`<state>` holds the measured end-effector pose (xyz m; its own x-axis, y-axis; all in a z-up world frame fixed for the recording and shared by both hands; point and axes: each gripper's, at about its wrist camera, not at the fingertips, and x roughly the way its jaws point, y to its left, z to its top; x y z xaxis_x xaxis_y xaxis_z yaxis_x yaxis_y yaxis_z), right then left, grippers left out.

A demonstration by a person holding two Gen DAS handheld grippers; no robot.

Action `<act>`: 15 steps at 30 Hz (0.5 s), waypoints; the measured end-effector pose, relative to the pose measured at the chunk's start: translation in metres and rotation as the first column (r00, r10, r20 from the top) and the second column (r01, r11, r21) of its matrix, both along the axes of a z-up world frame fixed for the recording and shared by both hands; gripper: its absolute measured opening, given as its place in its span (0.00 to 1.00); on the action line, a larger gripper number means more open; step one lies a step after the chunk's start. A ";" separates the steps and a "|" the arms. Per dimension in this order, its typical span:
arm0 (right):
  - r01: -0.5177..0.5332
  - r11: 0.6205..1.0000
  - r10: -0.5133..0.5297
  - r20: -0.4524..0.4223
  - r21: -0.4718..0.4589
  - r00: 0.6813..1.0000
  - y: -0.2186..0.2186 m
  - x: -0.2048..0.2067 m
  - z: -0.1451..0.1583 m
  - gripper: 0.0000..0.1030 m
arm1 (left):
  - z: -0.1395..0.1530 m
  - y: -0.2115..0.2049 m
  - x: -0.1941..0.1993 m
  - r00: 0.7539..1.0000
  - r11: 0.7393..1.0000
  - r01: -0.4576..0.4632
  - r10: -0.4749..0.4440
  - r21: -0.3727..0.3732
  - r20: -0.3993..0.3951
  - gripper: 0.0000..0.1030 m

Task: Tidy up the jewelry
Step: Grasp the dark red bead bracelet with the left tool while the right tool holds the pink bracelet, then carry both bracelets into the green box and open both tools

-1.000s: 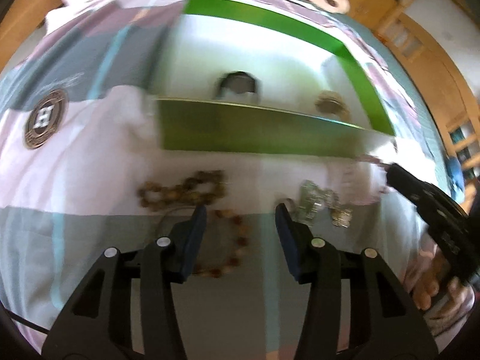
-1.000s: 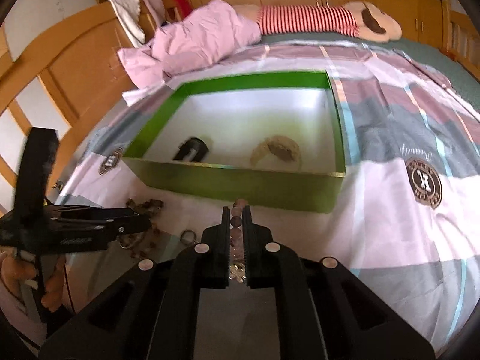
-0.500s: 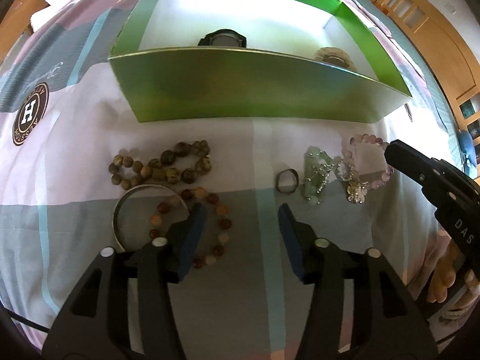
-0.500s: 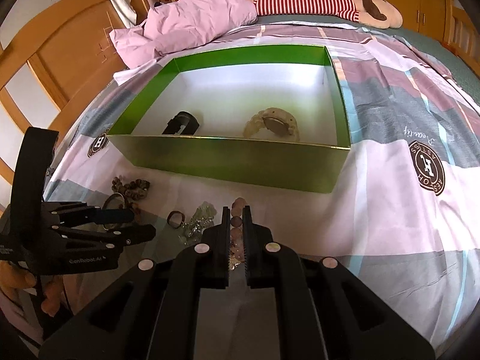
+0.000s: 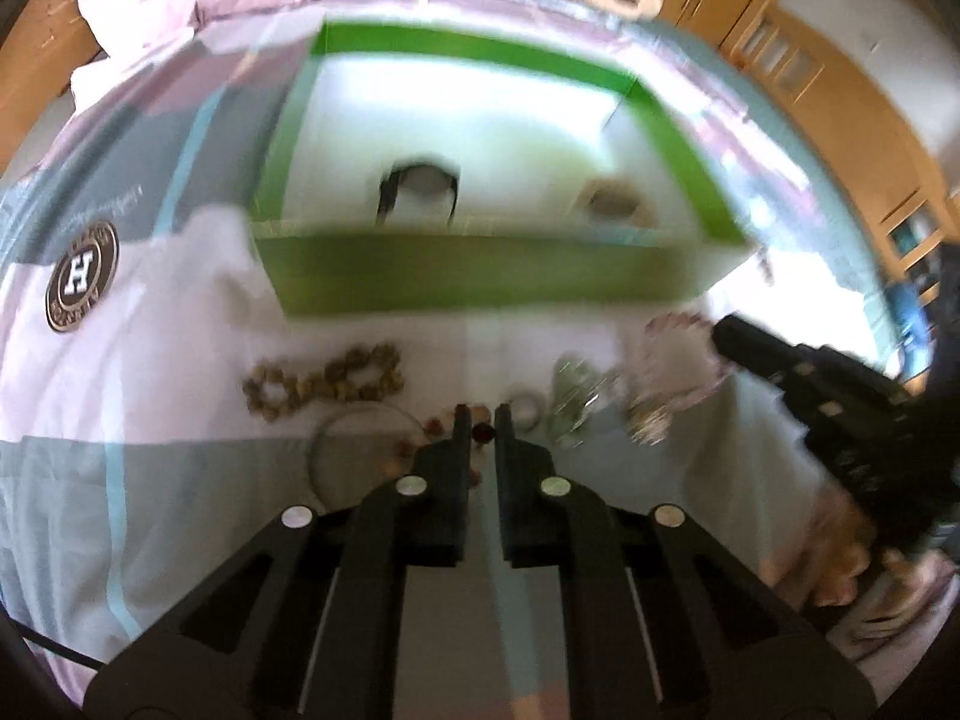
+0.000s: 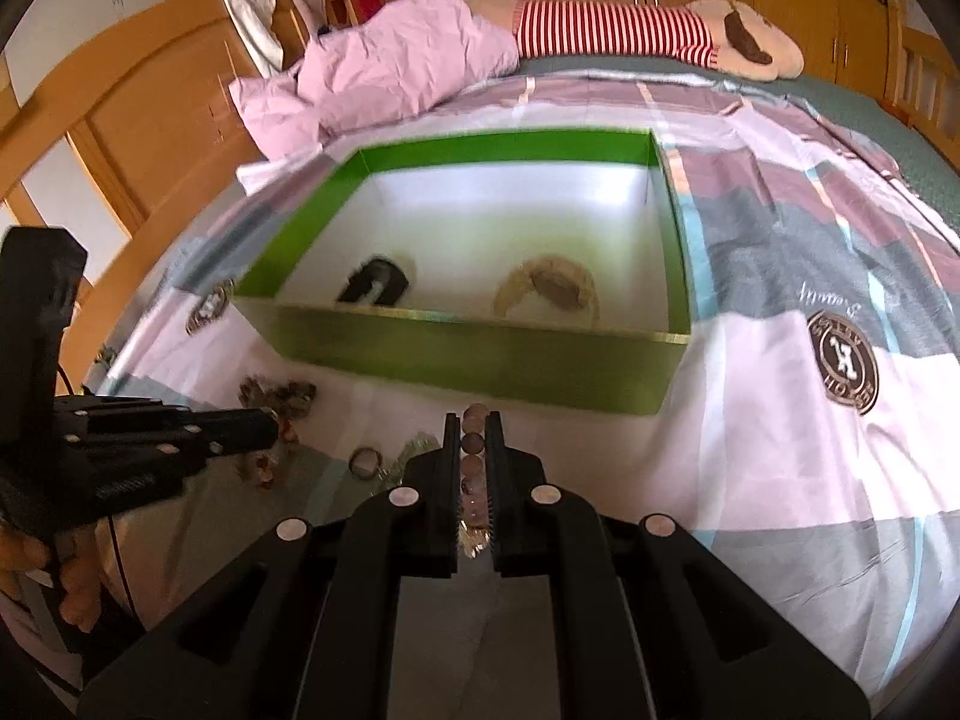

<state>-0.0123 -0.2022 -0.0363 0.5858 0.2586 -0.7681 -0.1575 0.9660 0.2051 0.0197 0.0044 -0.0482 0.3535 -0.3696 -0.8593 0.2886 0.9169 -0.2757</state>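
A green box (image 5: pixel 480 285) (image 6: pixel 480 354) lies on the bed with a black watch (image 6: pixel 375 283) and a beige watch (image 6: pixel 549 291) inside. My left gripper (image 5: pixel 482 414) is shut on a red and orange bead bracelet (image 5: pixel 480 433) next to a silver bangle (image 5: pixel 360 444); it also shows from the side in the right wrist view (image 6: pixel 267 425). My right gripper (image 6: pixel 474 420) is shut on a pink bead bracelet (image 6: pixel 472 443), which also shows in the left wrist view (image 5: pixel 678 360). A brown bead bracelet (image 5: pixel 324 384) lies in front of the box.
A small ring (image 6: pixel 366 459) and a pale green beaded piece (image 5: pixel 570 402) lie between the grippers. The bedspread (image 6: pixel 810 480) has round logo patches. A pink quilt (image 6: pixel 408 72) and a striped plush toy (image 6: pixel 630 33) lie beyond the box. Wooden bed rails stand at the left.
My left gripper has shut on the red and orange bead bracelet. My right gripper stays shut on the pink bracelet and has moved closer to the box.
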 end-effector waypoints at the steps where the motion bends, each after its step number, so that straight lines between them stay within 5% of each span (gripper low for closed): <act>1: 0.002 1.000 -0.002 0.018 0.008 1.000 -0.001 -0.001 0.005 0.08 | 0.009 0.003 0.000 1.000 1.000 0.000 0.000 -0.020 0.016 0.08; 7: 0.012 0.999 -0.018 0.179 0.032 0.984 -0.004 -0.001 0.048 0.08 | 0.070 0.011 0.009 0.986 0.992 0.032 -0.012 -0.119 0.166 0.08; 15: 0.048 0.999 -0.049 0.189 0.013 0.981 -0.008 0.049 0.050 0.08 | 0.070 0.006 0.066 0.988 0.997 -0.024 0.035 -0.075 0.150 0.08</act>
<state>0.0365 -0.2104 0.0140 0.7326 0.2326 -0.6397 -0.1474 0.9717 0.1845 0.0859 0.0099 0.0217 0.4891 -0.4167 -0.7662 0.3051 0.9047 -0.2973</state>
